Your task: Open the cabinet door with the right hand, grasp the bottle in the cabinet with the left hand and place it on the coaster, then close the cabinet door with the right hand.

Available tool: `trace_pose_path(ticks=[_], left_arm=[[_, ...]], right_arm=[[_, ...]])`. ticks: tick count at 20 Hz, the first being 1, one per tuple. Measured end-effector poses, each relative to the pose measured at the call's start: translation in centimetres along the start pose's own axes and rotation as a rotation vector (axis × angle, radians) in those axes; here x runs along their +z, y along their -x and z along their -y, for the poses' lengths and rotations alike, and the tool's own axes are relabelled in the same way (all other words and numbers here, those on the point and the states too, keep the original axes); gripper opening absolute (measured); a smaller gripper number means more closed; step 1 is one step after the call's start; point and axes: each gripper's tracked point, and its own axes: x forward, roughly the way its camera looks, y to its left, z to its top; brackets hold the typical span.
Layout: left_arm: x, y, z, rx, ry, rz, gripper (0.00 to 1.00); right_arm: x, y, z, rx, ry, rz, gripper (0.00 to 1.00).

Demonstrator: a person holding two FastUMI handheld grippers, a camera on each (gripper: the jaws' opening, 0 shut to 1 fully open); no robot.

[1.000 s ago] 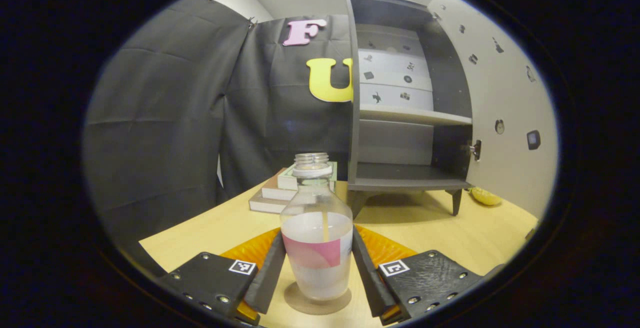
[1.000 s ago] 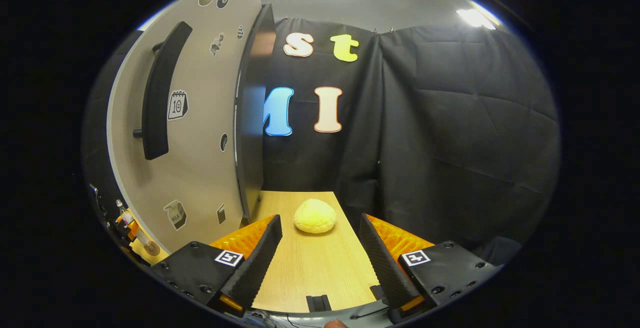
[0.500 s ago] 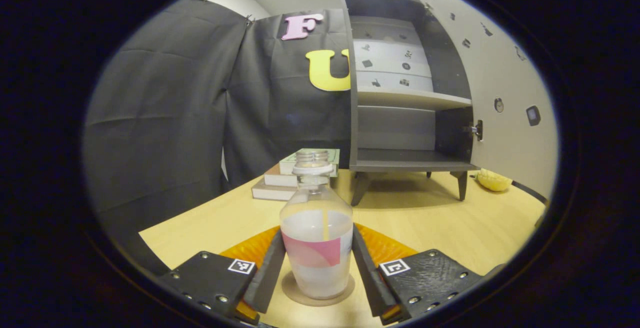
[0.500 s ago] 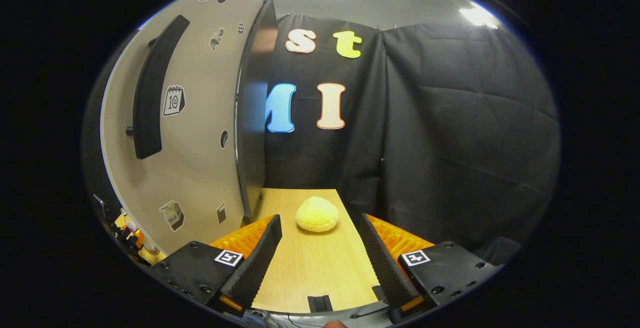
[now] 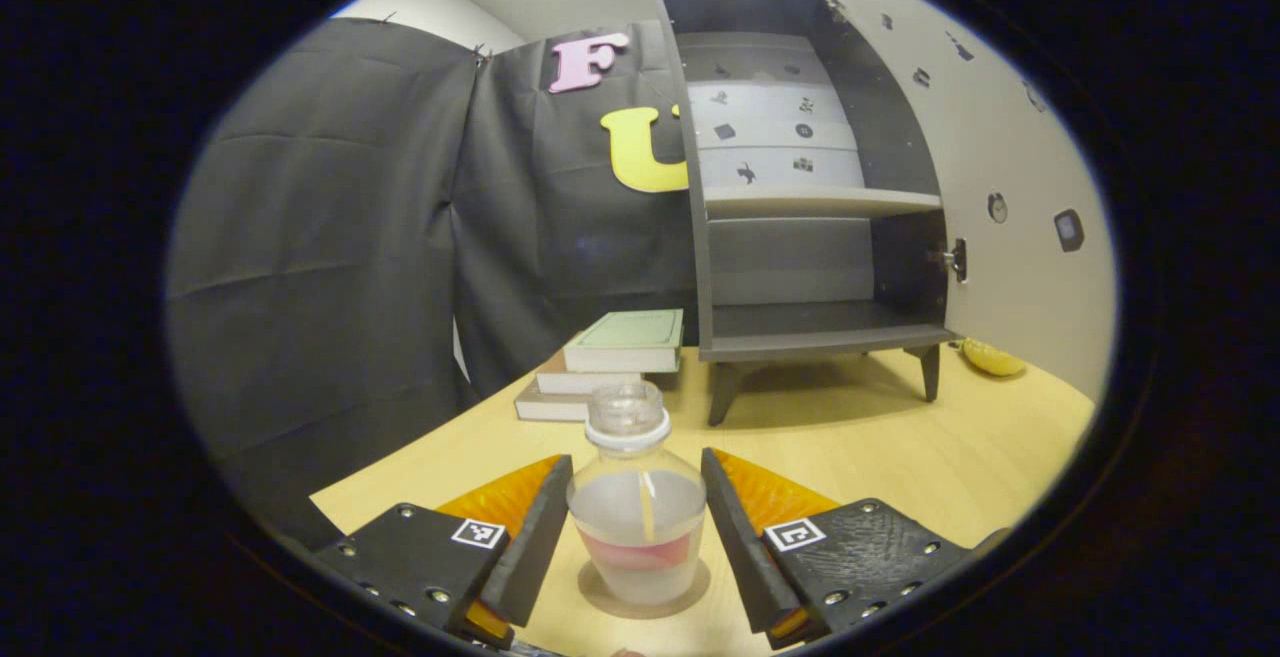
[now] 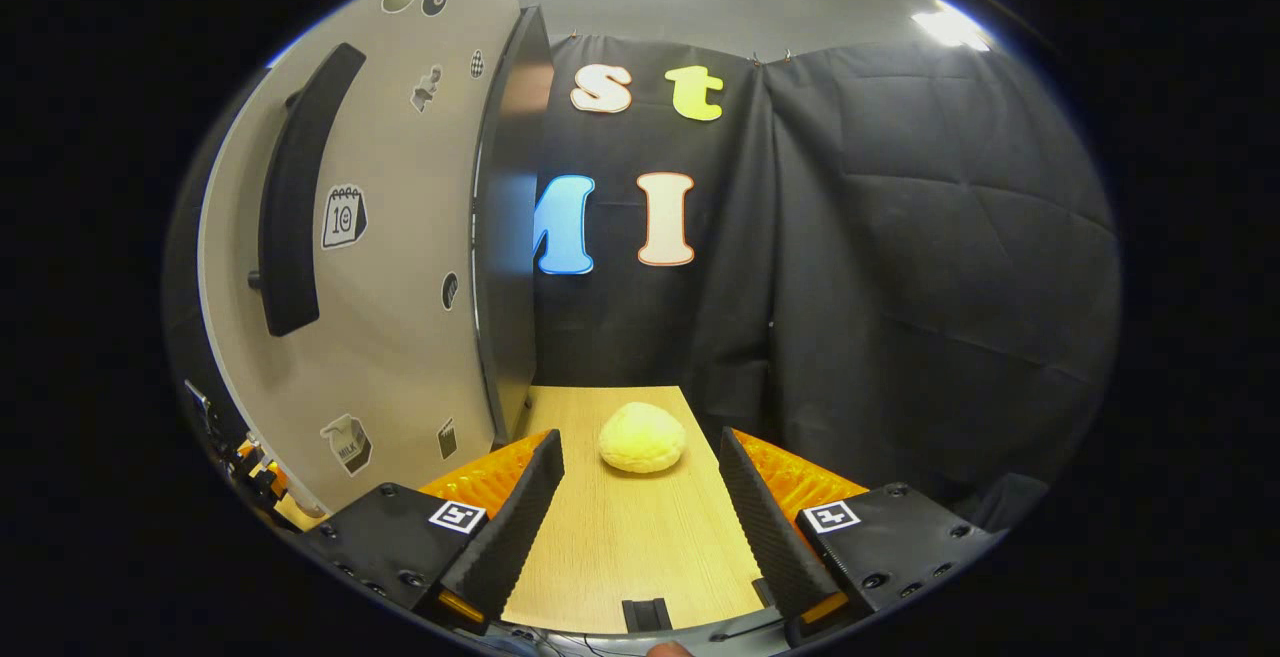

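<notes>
On the wooden worktop [image 5: 880,447], the bottle [image 5: 636,527] stands upright on its coaster [image 5: 645,602]; your left hand-held gripper [image 5: 630,537] flanks it, released, while your right hand-held gripper [image 6: 640,527] gapes beside the open cabinet door [image 6: 400,237].

Open right claw [image 6: 640,527] over pale wooden worktop [image 6: 620,557]; yellow bun-shaped object [image 6: 642,437] ahead, beige cabinet door [image 6: 400,237] swung open at left.

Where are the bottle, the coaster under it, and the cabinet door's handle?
bottle [image 5: 636,527]: left gripper view, on its clear body.
coaster [image 5: 596,599]: left gripper view, on its bare left rim.
handle [image 6: 292,207]: right gripper view, on the bar's middle.
</notes>
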Motion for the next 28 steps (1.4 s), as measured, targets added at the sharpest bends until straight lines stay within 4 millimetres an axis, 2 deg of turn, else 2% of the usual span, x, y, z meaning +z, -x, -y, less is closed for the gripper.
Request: trace_pose_path(ticks=[2,4,5,8,9,10,12,13,14,15,17,18,19,20,21,22,23,24,25,26,27,28], left_arm=[[2.7,0.6,-0.3,0.017,-0.005,0.012,0.75],[5.8,1.5,-0.7,0.035,-0.006,0.028,0.78],[7.1,2.2,-1.0,0.045,-0.007,0.032,0.75],[12.2,4.8,-1.4,0.053,-0.012,0.055,0.75],[13.7,5.5,-1.5,0.054,-0.018,0.060,0.78],[15.0,6.0,-1.6,0.051,-0.021,0.066,0.76],[17.3,6.9,-1.5,0.038,-0.017,0.064,0.79],[18.4,7.2,-1.5,0.033,-0.010,0.063,0.78],[19.2,7.5,-1.4,0.026,0.002,0.063,0.79],[20.0,7.7,-1.3,0.015,0.016,0.062,0.76],[21.1,8.1,-1.2,-0.009,0.039,0.069,0.82],[21.6,8.3,-1.2,-0.022,0.044,0.078,0.76],[22.0,8.4,-1.5,-0.030,0.042,0.087,0.76],[22.2,8.3,-1.9,-0.034,0.037,0.091,0.76],[22.2,8.2,-2.3,-0.041,0.030,0.092,0.76],[22.2,7.9,-2.7,-0.048,0.018,0.090,0.76],[22.2,7.8,-3.1,-0.055,0.006,0.092,0.75],[22.5,7.5,-3.8,-0.062,-0.011,0.101,0.81],[22.6,7.1,-4.3,-0.065,-0.023,0.105,0.76],[22.5,6.8,-4.8,-0.072,-0.028,0.104,0.76],[22.5,6.4,-4.9,-0.083,-0.028,0.104,0.76],[22.7,6.1,-5.3,-0.090,-0.024,0.107,0.76]], right_arm=[[0.5,0.2,0.0,0.016,-0.007,0.003,0.99],[1.5,0.5,0.1,0.036,-0.018,0.021,0.99],[2.1,0.7,0.0,0.051,-0.027,0.032,0.99],[3.7,1.0,-0.5,0.095,-0.039,0.063,0.99],[4.2,1.1,-0.6,0.106,-0.041,0.072,0.99],[4.6,1.2,-0.9,0.118,-0.049,0.081,0.99],[5.6,1.4,-1.5,0.147,-0.074,0.098,0.99],[6.2,1.5,-1.8,0.160,-0.085,0.105,0.96],[6.7,1.5,-2.1,0.172,-0.094,0.111,0.99],[7.2,1.6,-2.5,0.186,-0.102,0.113,0.96],[8.3,1.9,-3.5,0.215,-0.113,0.112,0.98],[8.8,2.0,-4.3,0.233,-0.116,0.110,0.98],[9.4,2.3,-5.0,0.247,-0.116,0.113,0.93],[9.9,2.5,-5.7,0.257,-0.110,0.120,0.98],[10.5,2.8,-6.5,0.261,-0.102,0.130,0.98],[10.9,3.0,-7.3,0.266,-0.092,0.138,0.98],[11.1,3.3,-8.0,0.260,-0.073,0.137,0.93],[11.2,3.3,-8.2,0.248,-0.047,0.143,0.98],[11.3,3.3,-8.4,0.230,-0.029,0.141,0.92],[11.4,3.4,-8.5,0.216,-0.022,0.143,0.92],[11.4,3.5,-8.7,0.205,-0.018,0.139,0.87],[11.3,3.7,-9.0,0.200,-0.024,0.138,0.92]])
